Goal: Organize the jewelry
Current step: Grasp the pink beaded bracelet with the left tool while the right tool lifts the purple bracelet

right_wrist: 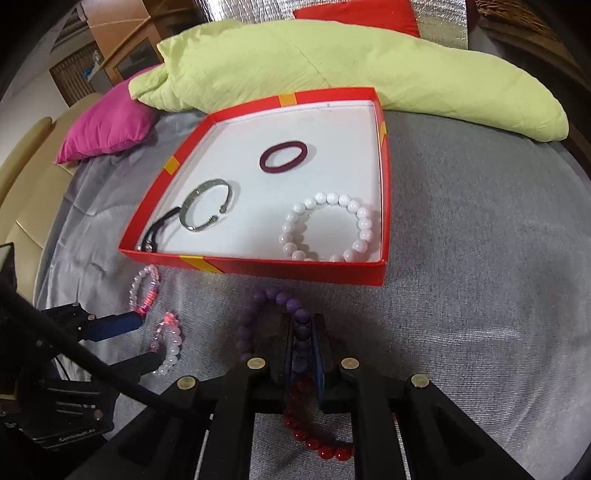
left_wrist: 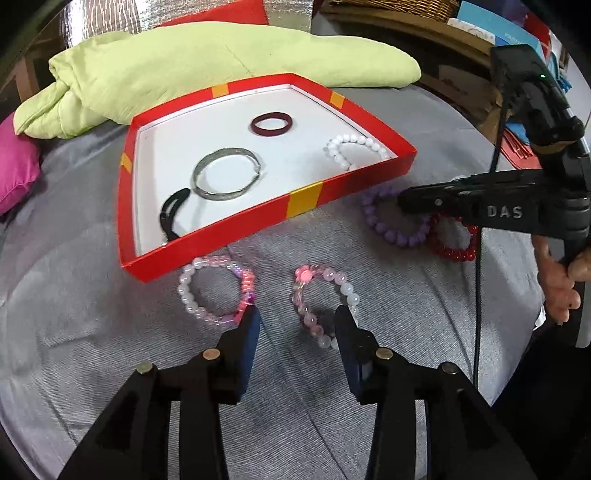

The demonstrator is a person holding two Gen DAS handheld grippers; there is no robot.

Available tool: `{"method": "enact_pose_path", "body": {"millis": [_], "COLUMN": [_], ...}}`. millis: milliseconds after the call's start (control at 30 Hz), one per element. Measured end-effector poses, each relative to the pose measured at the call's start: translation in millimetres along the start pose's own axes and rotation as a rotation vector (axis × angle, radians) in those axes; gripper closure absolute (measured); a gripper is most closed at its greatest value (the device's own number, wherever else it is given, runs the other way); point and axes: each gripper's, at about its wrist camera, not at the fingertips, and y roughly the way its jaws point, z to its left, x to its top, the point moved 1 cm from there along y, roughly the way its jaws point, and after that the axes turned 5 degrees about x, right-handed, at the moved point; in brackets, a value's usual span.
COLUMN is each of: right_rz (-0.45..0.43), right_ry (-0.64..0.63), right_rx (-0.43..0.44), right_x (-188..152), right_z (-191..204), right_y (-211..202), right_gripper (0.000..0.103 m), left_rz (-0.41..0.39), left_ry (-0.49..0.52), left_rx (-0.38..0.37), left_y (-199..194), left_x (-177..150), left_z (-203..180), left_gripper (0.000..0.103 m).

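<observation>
A red box (left_wrist: pixel 303 201) (right_wrist: pixel 258 267) with a white floor holds a silver bangle (left_wrist: pixel 227 179) (right_wrist: pixel 205 206), a maroon ring (left_wrist: pixel 272 123) (right_wrist: pixel 283 156), a white bead bracelet (left_wrist: pixel 351 151) (right_wrist: pixel 328 229) and a black band (left_wrist: pixel 173 208) (right_wrist: pixel 157 230). My left gripper (left_wrist: pixel 295 321) is open around a pink bead bracelet (left_wrist: pixel 325 302) (right_wrist: pixel 168 347). Another pink bracelet (left_wrist: pixel 214 291) (right_wrist: pixel 144 288) lies beside it. My right gripper (right_wrist: pixel 304 332) (left_wrist: pixel 402 201) is shut on a purple bead bracelet (right_wrist: pixel 273 314) (left_wrist: pixel 391 225). A red bead bracelet (right_wrist: pixel 314 424) (left_wrist: pixel 454 240) lies under it.
All lies on a grey blanket (left_wrist: pixel 92 295) (right_wrist: pixel 480 295). A light green quilt (left_wrist: pixel 207 62) (right_wrist: pixel 332 62) and a magenta pillow (left_wrist: pixel 14 166) (right_wrist: pixel 107 125) lie behind the box. A red cushion (right_wrist: pixel 358 14) and a wicker basket (left_wrist: pixel 391 5) stand at the back.
</observation>
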Motion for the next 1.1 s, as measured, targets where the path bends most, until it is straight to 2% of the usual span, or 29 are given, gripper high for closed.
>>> {"method": "enact_pose_path", "body": {"millis": [100, 167, 200, 233, 400, 733, 933, 1100], "right_rz": [0.012, 0.009, 0.009, 0.01, -0.044, -0.168, -0.251, -0.321], "right_ry": [-0.01, -0.02, -0.026, -0.035, -0.054, -0.032, -0.021, -0.011], "right_rx": [-0.015, -0.013, -0.009, -0.005, 0.019, 0.17, 0.247, 0.29], "right_x": [-0.4, -0.8, -1.5, -1.8, -0.6, 5.7, 8.9, 13.3], "right_z": [1.8, 2.6, 3.5, 4.8, 10.0, 14.0, 21.5, 27.1], "right_y": [4.3, 4.4, 4.7, 4.8, -6.2, -39.3, -58.1, -69.7], "right_gripper": [0.092, 0.091, 0.091, 0.093, 0.093, 0.093, 0.093, 0.093], "left_rz": [-0.003, -0.028, -0.036, -0.036, -0.078, -0.226, -0.3, -0.332], "left_ry": [0.008, 0.023, 0.03, 0.029, 0.058, -0.001, -0.043, -0.085], "left_rx": [0.021, 0.044, 0.039, 0.026, 0.029, -0.029, -0.019, -0.004], "left_y": [4.6, 2.5, 1.8, 1.6, -7.6, -53.9, -70.5, -74.0], "left_x": [0.0, 0.4, 1.0, 1.4, 1.3, 9.2, 18.1, 24.9], "left_z": [-2.4, -4.1, -4.6, -4.8, -8.9, 11.4, 25.9, 36.0], "left_gripper": [0.061, 0.075, 0.091, 0.095, 0.095, 0.095, 0.095, 0.095]}}
